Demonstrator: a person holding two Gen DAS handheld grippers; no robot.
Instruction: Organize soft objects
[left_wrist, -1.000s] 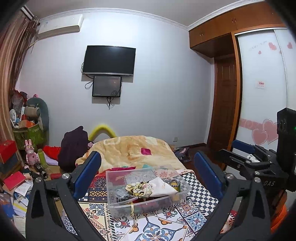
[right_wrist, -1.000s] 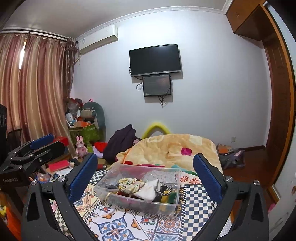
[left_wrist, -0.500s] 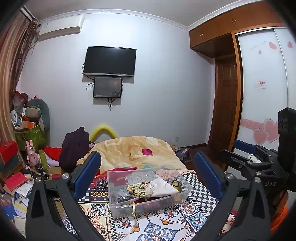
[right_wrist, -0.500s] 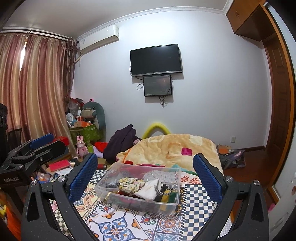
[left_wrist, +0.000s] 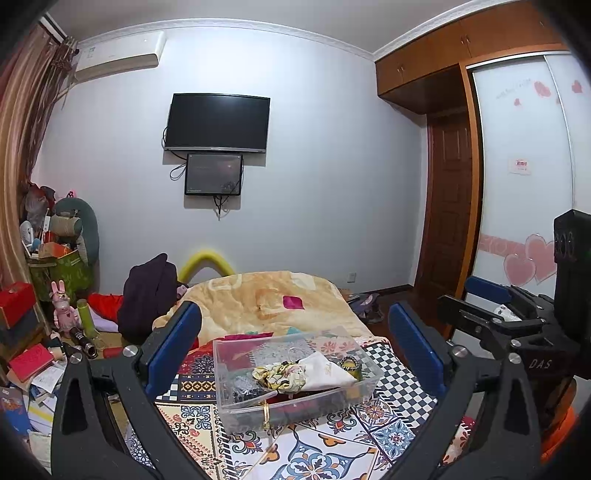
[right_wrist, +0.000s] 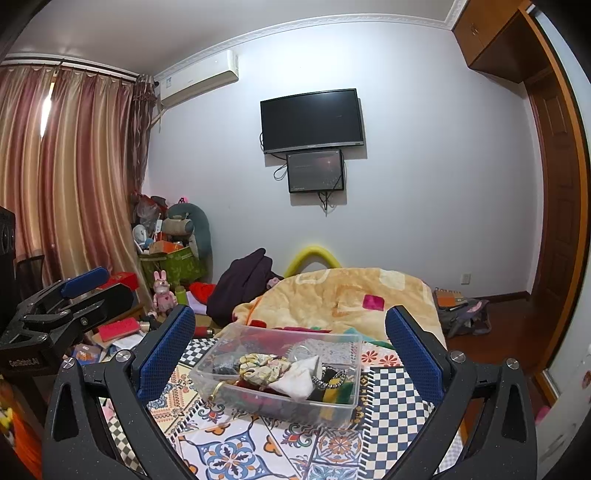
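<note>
1. On the bed, over a patchwork-patterned cover (left_wrist: 207, 424), stands a clear rectangular plastic box (left_wrist: 295, 380), and the soft things lie inside it.
2. Among them are a cream floral fabric scrunchie (left_wrist: 275, 374), a white folded cloth (left_wrist: 321, 371) just beside it, and darker bits lower down that are too tangled to name. A gold-coloured bangle (left_wrist: 265, 411) sits at the near wall.
3. Left tool (left_wrist: 291, 339) is spread wide and holds nothing; it hangs in front of the box, apart from it.
4. Right tool (right_wrist: 290, 339) is likewise spread wide and empty, and faces the same box (right_wrist: 280, 373) from the other side.
5. My judgement: the work is either barely begun or almost over, and these views do not settle which. Everything soft near the tools already sits in one box, jumbled rather than sorted.
6. What probably remains is picking out the scrunchie (right_wrist: 258, 365) or the cloth (right_wrist: 297, 378) and arranging them.
</note>
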